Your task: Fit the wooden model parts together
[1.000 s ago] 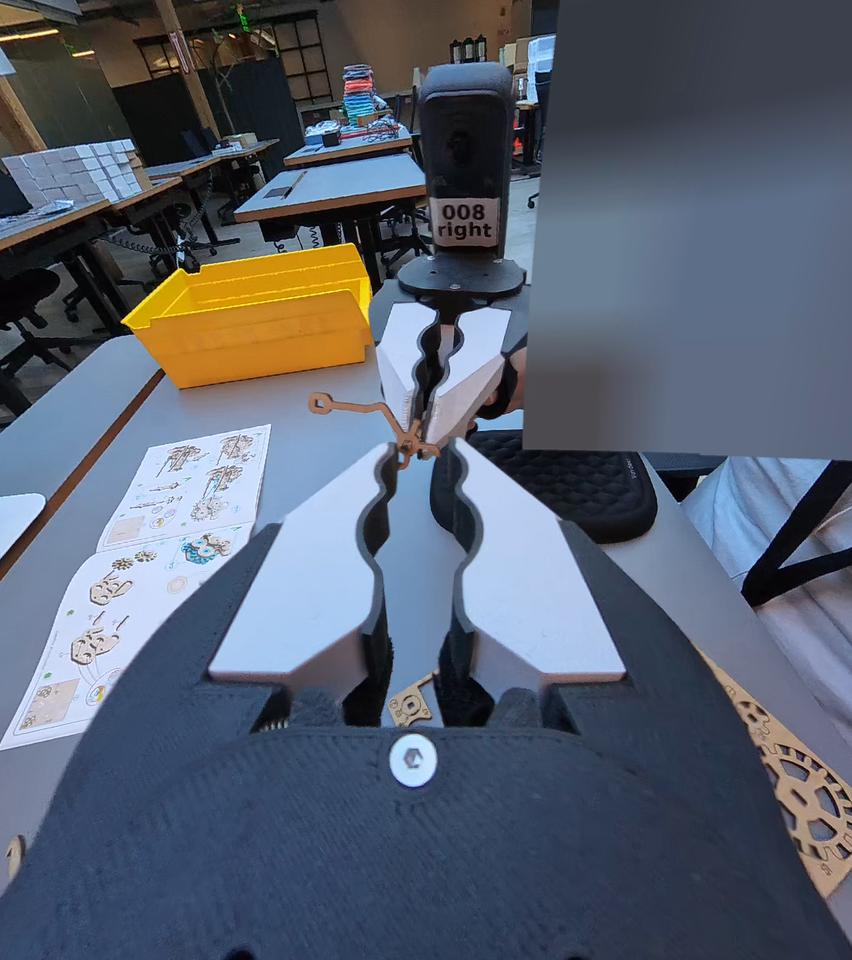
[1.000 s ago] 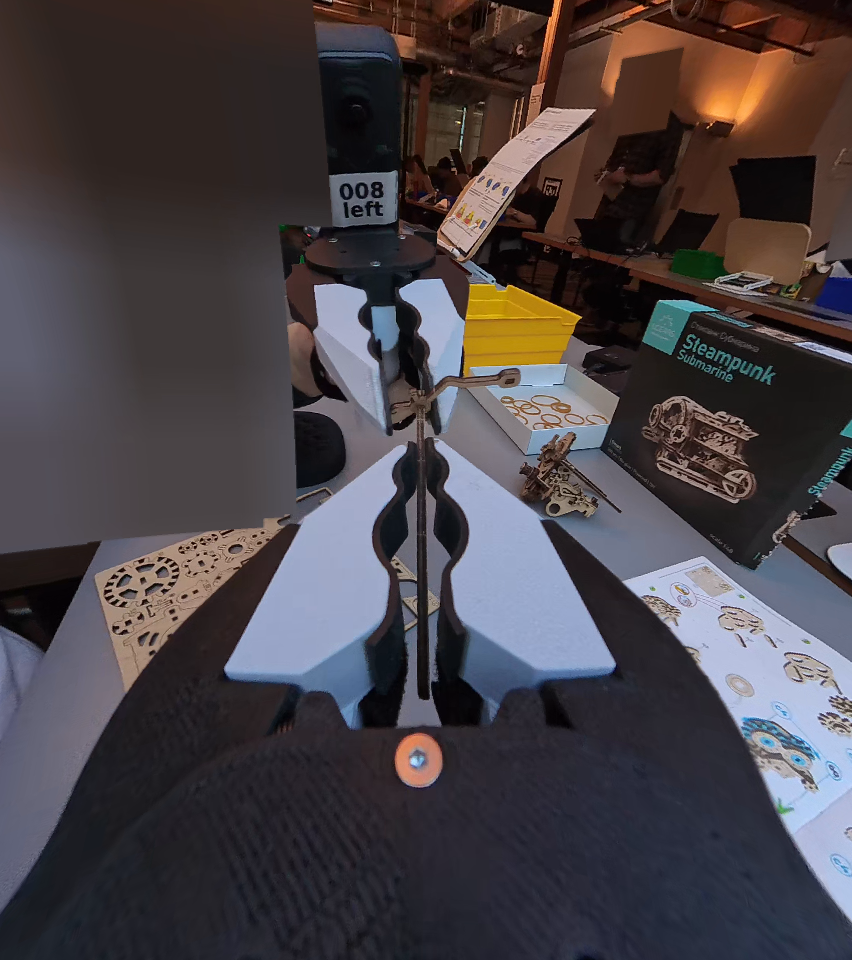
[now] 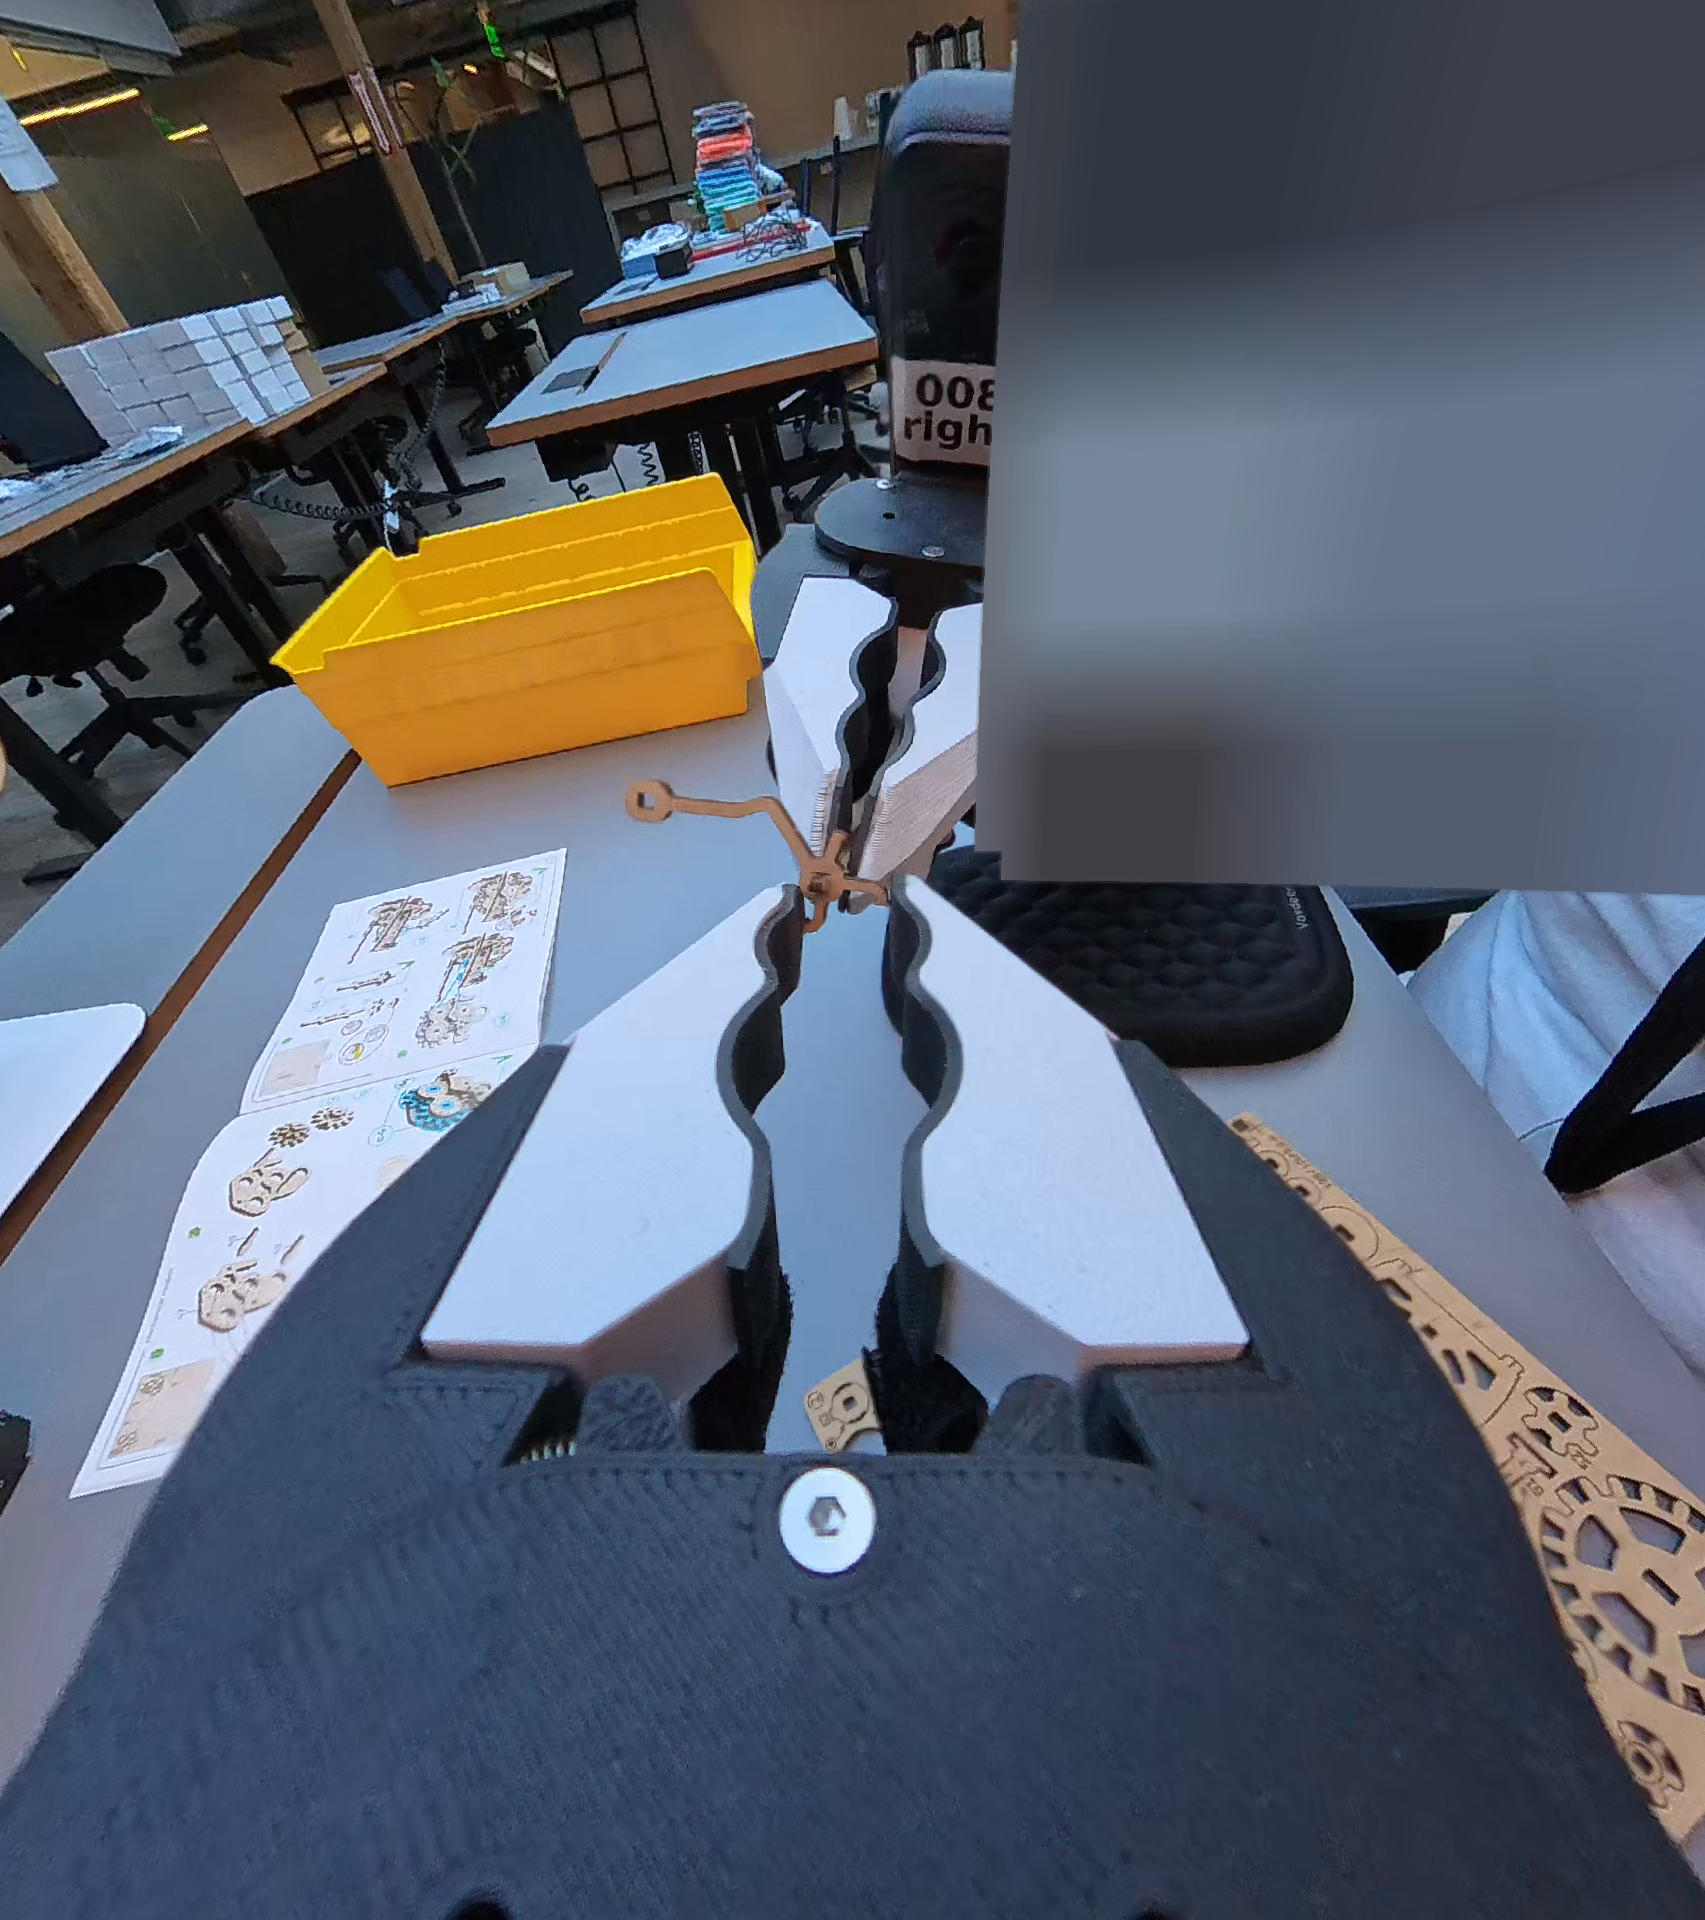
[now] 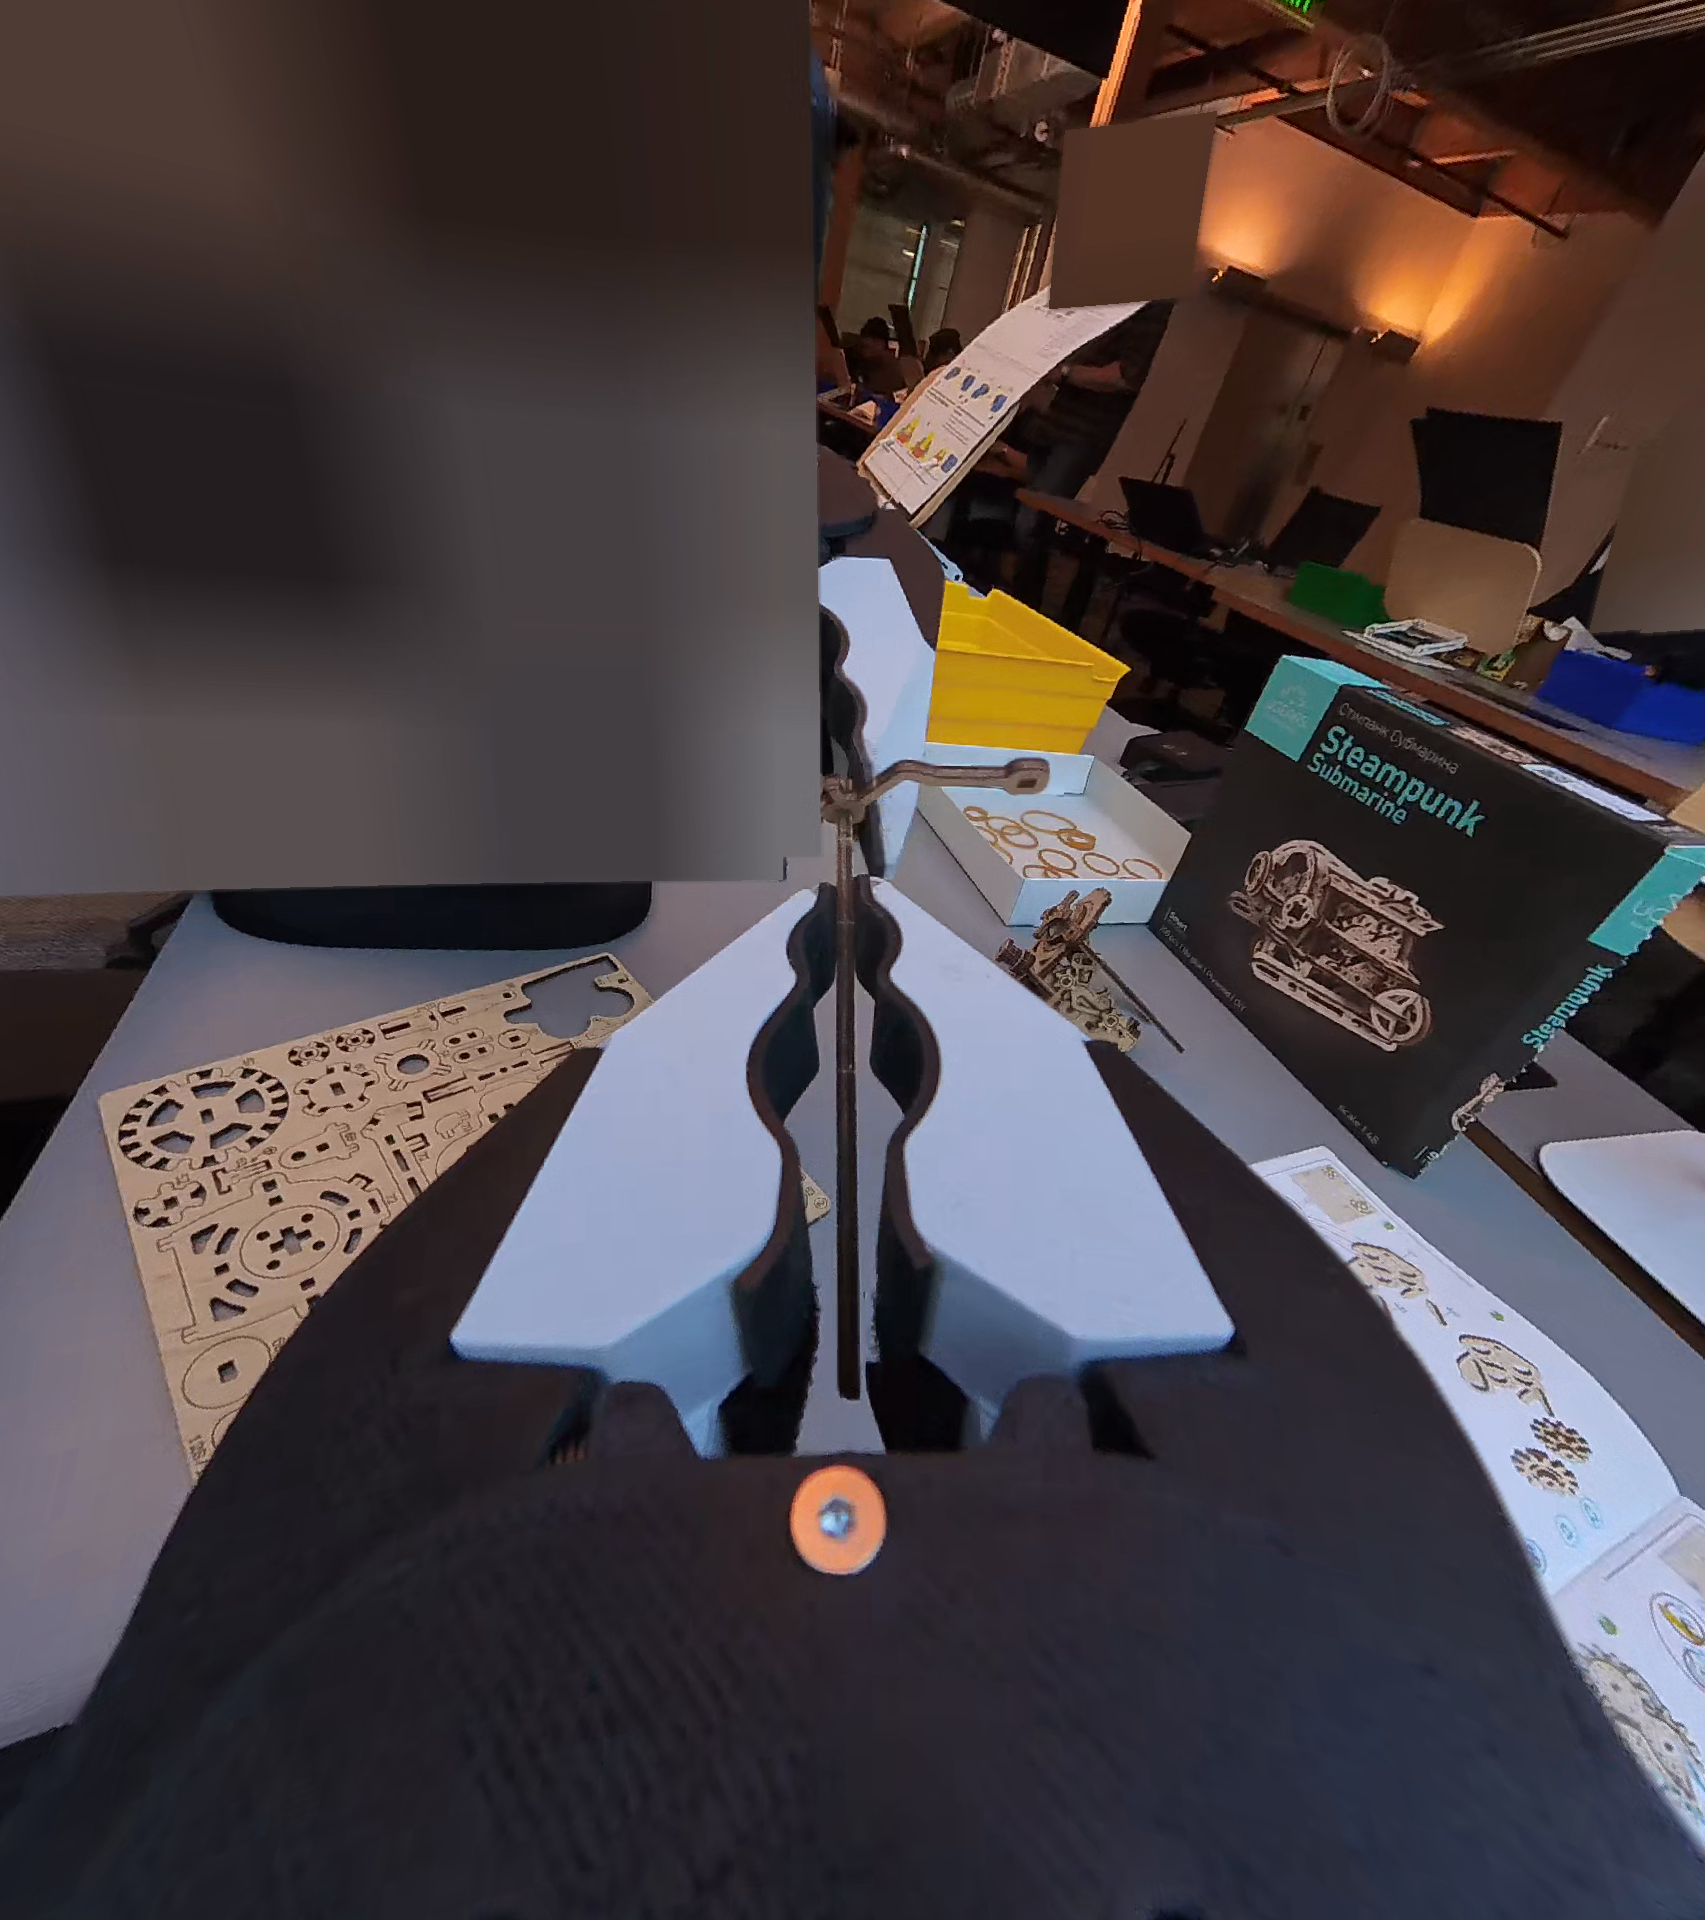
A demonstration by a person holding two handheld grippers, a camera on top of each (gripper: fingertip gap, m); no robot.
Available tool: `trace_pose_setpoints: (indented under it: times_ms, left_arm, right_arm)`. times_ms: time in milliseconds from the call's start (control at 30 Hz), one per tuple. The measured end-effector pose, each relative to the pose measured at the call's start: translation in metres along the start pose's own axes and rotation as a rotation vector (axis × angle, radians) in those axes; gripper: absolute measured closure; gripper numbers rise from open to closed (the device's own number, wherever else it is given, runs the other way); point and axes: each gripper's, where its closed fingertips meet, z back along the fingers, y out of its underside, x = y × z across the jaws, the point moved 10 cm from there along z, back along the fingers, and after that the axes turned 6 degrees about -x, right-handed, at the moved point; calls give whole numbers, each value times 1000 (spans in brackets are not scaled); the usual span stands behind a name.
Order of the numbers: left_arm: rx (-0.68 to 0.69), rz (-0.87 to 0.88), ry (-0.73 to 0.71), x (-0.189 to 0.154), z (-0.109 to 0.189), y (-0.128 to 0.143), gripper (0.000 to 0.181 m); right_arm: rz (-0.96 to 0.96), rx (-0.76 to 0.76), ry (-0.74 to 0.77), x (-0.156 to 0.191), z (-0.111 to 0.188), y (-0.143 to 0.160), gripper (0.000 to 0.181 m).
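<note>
Between the closed jaws of the right gripper (image 4: 843, 899) a thin dark wooden rod (image 4: 846, 1143) is clamped edge-on, running back along the fingers. At its far tip a small brown wooden crank-shaped arm with a ring end (image 3: 713, 808) is carried, held in the air above the grey table (image 3: 640, 831). The left gripper (image 3: 832, 904) is brought nose to nose with the right; its jaws stand slightly apart, and the hub of the crank arm sits at their tips, though whether it is pinched there cannot be told. The step in hand is judged to be the seating of the crank arm on the rod. A straight, gentle push along the rod seems called for next, since both pieces look slender. Near by are seen a laser-cut plywood sheet of gear parts (image 4: 308, 1143), a partly built wooden model (image 4: 1076, 966) and a printed instruction sheet (image 3: 391, 1049).
</note>
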Motion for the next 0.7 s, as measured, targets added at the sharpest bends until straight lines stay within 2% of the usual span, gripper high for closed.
trace_pose_setpoints:
  times_ms: [67, 167, 200, 467, 567, 633, 700]
  left_arm:
    - [-17, 15, 10, 0, -1, -1, 164]
    - [1, 14, 9, -1, -2, 0, 169]
    - [2, 3, 2, -1, -1, 0, 174]
    - [10, -18, 11, -3, -2, -3, 174]
    - [20, -15, 20, -3, -2, -4, 174]
    - [48, -50, 11, -4, -1, -3, 173]
    - [68, -128, -18, -8, 0, -3, 173]
  right_arm:
    - [55, 24, 9, 3, -2, 1, 180]
    - [132, 54, 36, 8, -5, 1, 180]
    - [130, 55, 30, 8, -5, 1, 180]
    - [194, 47, 23, 10, -2, -1, 179]
    - [153, 44, 10, 9, -2, -1, 180]
    - [94, 52, -5, 7, -3, 0, 180]
    - [156, 57, 11, 11, -5, 1, 180]
